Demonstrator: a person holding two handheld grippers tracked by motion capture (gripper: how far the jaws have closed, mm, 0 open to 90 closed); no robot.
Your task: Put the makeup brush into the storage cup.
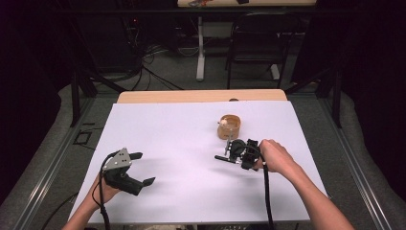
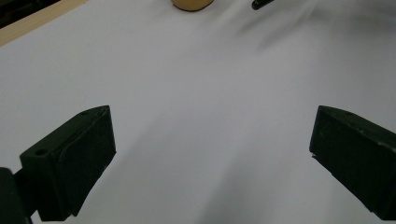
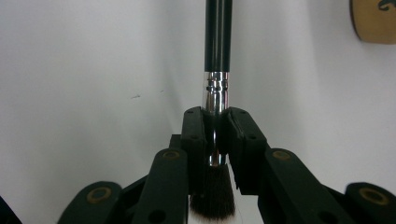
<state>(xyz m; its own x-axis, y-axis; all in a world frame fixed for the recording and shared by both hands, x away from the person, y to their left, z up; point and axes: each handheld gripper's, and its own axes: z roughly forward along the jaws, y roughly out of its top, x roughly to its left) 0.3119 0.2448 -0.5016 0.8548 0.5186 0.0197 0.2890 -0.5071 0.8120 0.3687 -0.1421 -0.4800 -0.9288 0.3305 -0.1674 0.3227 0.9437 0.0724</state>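
**Brush clamped in the right gripper, left gripper empty**

High view: a white sheet covers the wooden table [image 1: 201, 96], leaving a bare wooden strip along the far edge. The left gripper [image 1: 141, 168] sits near the sheet's near left corner, held in the person's left hand [image 1: 106, 189], its jaws spread wide with nothing between them. Toward the right edge, about midway between near and far, the right gripper [image 1: 229, 154] is held by the right hand [image 1: 276, 158] and points left across the sheet; a black-handled makeup brush with a silver metal collar [image 1: 221, 157] sticks out from it. Just beyond it, toward the far edge, stands a small round tan wooden bowl [image 1: 230, 126].

Left gripper view: the two black jaws stand far apart over bare white sheet. The tan bowl [image 2: 192, 4] shows at the top edge, and beside it a dark tip of the brush handle [image 2: 262, 3].

Right gripper view: the jaws are closed tight on the brush's silver collar [image 3: 216, 95]. The black handle [image 3: 218, 32] runs straight away from the camera, and the dark bristles with pale tips [image 3: 211, 196] lie behind the jaws, nearer the lens. The bowl's edge [image 3: 373, 21] shows at the upper right corner.
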